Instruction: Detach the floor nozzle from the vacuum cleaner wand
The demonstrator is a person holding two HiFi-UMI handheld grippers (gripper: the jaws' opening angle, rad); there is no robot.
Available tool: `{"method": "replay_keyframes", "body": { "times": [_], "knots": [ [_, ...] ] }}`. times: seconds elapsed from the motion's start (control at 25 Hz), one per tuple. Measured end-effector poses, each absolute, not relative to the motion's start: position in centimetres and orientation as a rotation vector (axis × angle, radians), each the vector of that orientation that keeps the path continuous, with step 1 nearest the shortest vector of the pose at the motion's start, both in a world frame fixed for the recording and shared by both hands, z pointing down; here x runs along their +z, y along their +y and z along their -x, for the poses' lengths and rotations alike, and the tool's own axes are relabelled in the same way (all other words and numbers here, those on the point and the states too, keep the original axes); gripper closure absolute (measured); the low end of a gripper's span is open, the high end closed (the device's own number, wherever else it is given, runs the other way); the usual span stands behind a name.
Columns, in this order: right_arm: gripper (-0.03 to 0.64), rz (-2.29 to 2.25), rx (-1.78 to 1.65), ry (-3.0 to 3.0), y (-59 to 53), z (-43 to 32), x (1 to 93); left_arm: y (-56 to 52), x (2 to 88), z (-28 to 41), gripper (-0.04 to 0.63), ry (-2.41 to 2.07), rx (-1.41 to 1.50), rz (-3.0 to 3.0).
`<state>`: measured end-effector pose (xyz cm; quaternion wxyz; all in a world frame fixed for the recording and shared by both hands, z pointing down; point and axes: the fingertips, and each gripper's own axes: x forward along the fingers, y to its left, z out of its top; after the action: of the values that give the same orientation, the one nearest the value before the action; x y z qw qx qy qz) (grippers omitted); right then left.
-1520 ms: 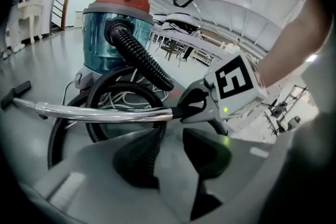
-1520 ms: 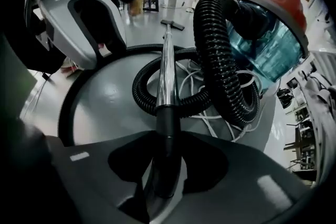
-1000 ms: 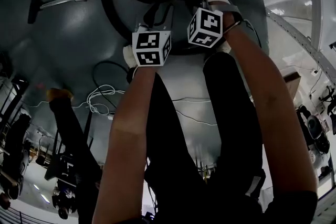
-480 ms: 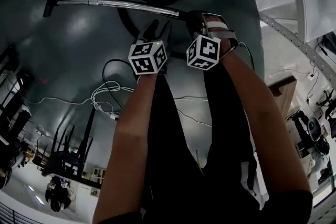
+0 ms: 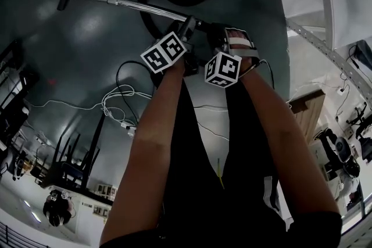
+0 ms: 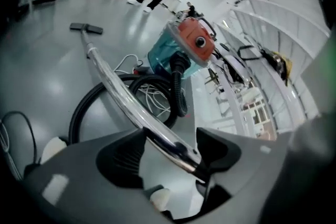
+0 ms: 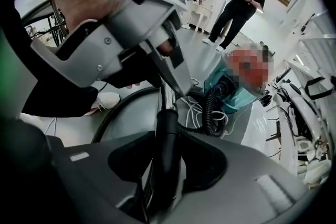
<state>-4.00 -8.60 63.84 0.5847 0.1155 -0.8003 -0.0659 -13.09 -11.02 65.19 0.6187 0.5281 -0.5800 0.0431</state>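
Left hand-held gripper (image 6: 170, 152) rolled, just opened, straddling wand (image 6: 118, 94)

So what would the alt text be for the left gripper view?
A shiny vacuum wand runs between the jaws of the left gripper, which have just been opening and do not grip it, out to the floor nozzle at its far end. Behind stands a teal and orange vacuum cleaner with a looped black hose.
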Motion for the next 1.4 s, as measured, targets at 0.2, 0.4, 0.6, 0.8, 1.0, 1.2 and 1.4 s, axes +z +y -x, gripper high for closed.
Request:
{"method": "replay_keyframes", "body": {
  "times": [0.2, 0.4, 0.6, 0.8, 1.0, 1.2, 1.4],
  "knots": [
    [0.463, -0.262, -0.211, -1.870, -9.7, 3.8, 63.8, -11.7, 67.0, 13.5, 0.291, -1.328, 0.002, -1.009],
    [0.463, -0.252, -0.207, -1.879, -9.8, 3.8, 63.7, -12.3, 68.2, 13.4, 0.315, -1.320, -0.036, -0.920],
    [0.465, -0.242, -0.173, -1.880, -9.7, 3.7, 64.0, -12.5, 68.9, 13.2, 0.313, -1.299, 0.006, -0.960],
    [0.465, -0.197, -0.069, -1.920, -9.5, 3.7, 64.4, -12.7, 69.6, 13.0, 0.309, -1.243, -0.066, -0.976],
    [0.466, -0.131, 0.049, -1.951, -9.1, 3.7, 64.8, -12.1, 70.1, 12.9, 0.359, -1.228, -0.181, -0.868],
    [0.465, -0.090, 0.175, -1.967, -8.5, 3.7, 65.1, -11.2, 70.5, 12.8, 0.390, -1.231, -0.232, -0.768],
    [0.463, -0.083, 0.272, -1.952, -8.1, 3.9, 65.4, -10.6, 70.4, 12.9, 0.400, -1.238, -0.242, -0.734]
  ]
}}
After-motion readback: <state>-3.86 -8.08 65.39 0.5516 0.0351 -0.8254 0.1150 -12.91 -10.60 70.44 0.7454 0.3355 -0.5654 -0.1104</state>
